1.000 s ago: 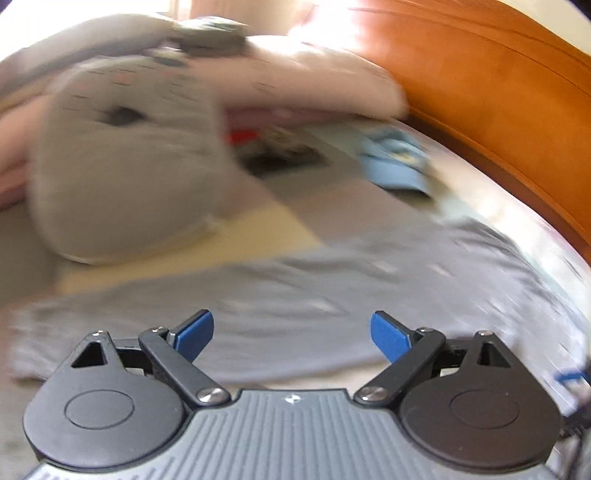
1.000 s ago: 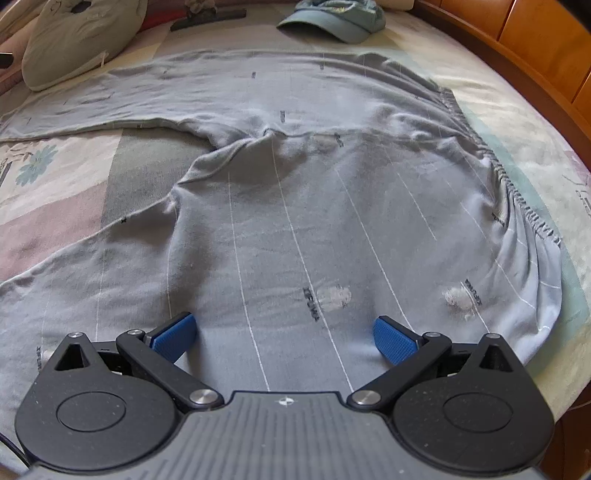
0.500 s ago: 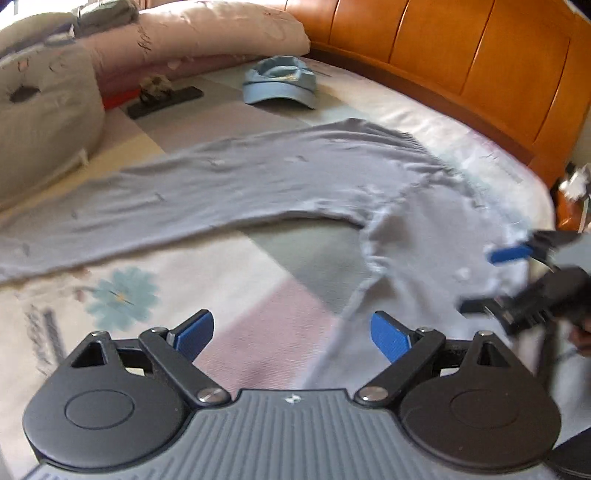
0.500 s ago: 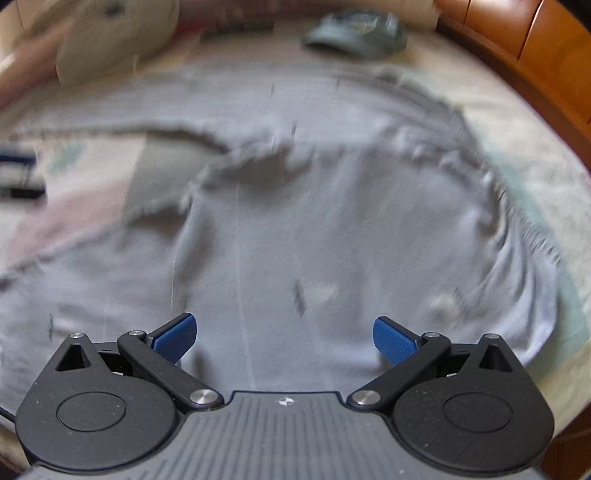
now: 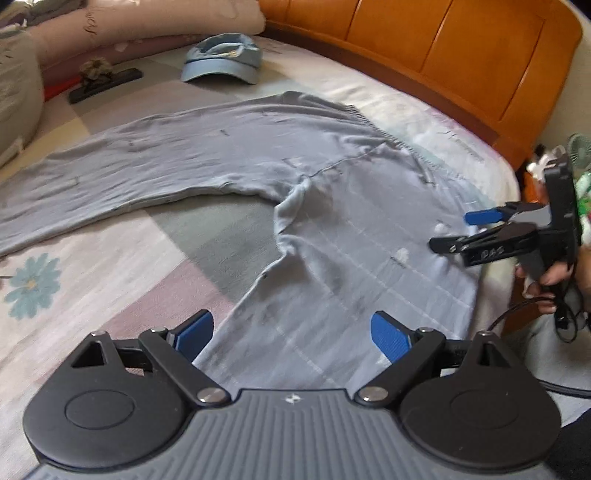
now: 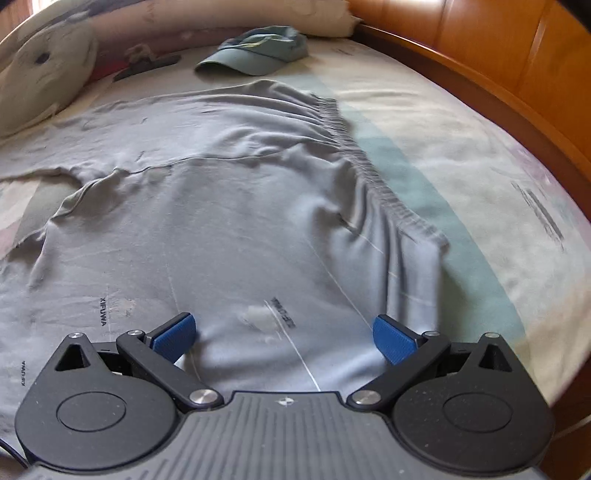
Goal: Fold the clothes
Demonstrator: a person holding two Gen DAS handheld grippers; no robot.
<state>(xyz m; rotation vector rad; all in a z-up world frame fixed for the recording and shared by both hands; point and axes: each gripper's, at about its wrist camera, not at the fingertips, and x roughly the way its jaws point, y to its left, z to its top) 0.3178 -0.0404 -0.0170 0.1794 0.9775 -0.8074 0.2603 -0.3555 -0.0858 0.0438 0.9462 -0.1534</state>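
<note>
Grey trousers (image 5: pixel 332 221) lie spread flat on the bed, legs apart, waistband (image 6: pixel 369 173) toward the wooden headboard side. My left gripper (image 5: pixel 291 334) is open and empty, low over the near leg. My right gripper (image 6: pixel 284 334) is open and empty, just above the hip area near the waistband's near end. The right gripper also shows in the left wrist view (image 5: pixel 465 230), held by a hand at the trousers' right edge.
A blue cap (image 5: pixel 221 61) lies beyond the trousers. A grey pillow (image 6: pixel 40 74) and rolled pink bedding (image 5: pixel 147 22) lie at the far left. A dark flat object (image 5: pixel 105 83) sits near them. A wooden bed frame (image 5: pixel 443 55) curves along the right.
The left gripper has swung right, from facing the pillow to facing the trousers. The right gripper has moved right and closer to the waistband. Both stay open.
</note>
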